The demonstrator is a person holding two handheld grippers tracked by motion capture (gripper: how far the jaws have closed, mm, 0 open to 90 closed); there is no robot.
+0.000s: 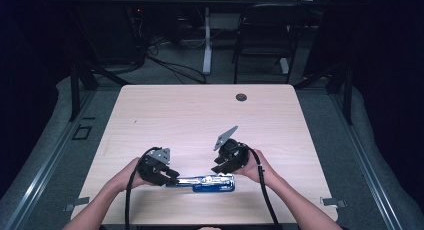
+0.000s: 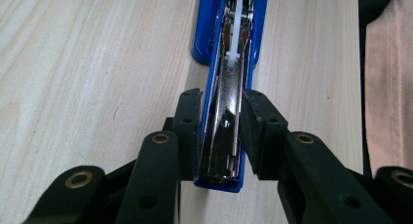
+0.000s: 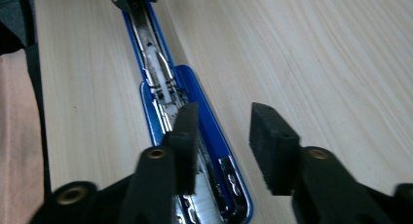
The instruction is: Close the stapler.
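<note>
Blue stapler [image 1: 205, 182] lying flat on the pale wood bench [image 1: 200, 120], close to the near edge, between the two hands. Opened out long, with the shiny metal staple track facing up and running left to right in the high view.

Left tongs [image 1: 172, 179] at the left end of the stapler. Pressed tight on both sides of the metal track [image 2: 225, 131] in the left gripper view, one black pad on each side, holding it. Blue base showing under the track and farther along.

Right tongs [image 1: 218, 169] at the right end of the stapler, tilted down toward it. Standing apart in the right gripper view, not squeezing anything. One pad [image 3: 187, 136] over the stapler's metal part [image 3: 165, 95], hard to tell if touching; the other pad [image 3: 272, 141] out over bare wood, beside the blue edge. No grip there.

Left hand [image 1: 131, 174] and right hand [image 1: 256, 166] coming in from the near side, each around its own tool, with a black cable trailing back.

Small dark round hole [image 1: 241, 97] near the far edge of the bench. Black chair [image 1: 262, 37] on the floor beyond the far edge.
</note>
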